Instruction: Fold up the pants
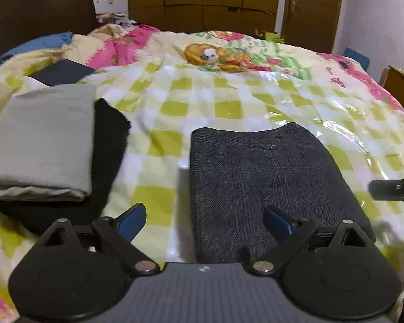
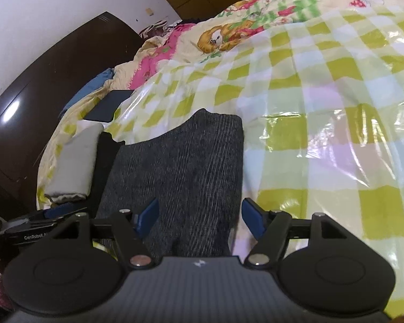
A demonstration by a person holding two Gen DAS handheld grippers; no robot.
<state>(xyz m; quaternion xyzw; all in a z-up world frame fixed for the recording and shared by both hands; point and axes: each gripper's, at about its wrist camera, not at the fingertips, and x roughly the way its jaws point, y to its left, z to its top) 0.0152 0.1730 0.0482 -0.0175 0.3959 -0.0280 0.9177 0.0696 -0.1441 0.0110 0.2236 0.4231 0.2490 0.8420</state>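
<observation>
the dark grey pants (image 1: 269, 188) lie folded into a thick, coarse-woven rectangle at lower centre on the bed (image 1: 229, 99), whose checked cover is glossy. your left tool (image 1: 204, 222) and right tool (image 2: 200, 216) are both spread and pinch nothing. i judge the fold done: lift clear without snagging the near edge. folded grey cloth (image 1: 43, 140) sits at left.

Left wrist view: close above the bed (image 1: 229, 102), angled down, facing the wardrobe (image 1: 202, 0); folded dark pants (image 1: 269, 177) ahead of its own fingers. Right wrist view: equally close, rolled, facing the headboard (image 2: 54, 80). Shared: pants (image 2: 180, 167), grey folded cloth (image 1: 43, 140) (image 2: 72, 161), checked cover.
</observation>
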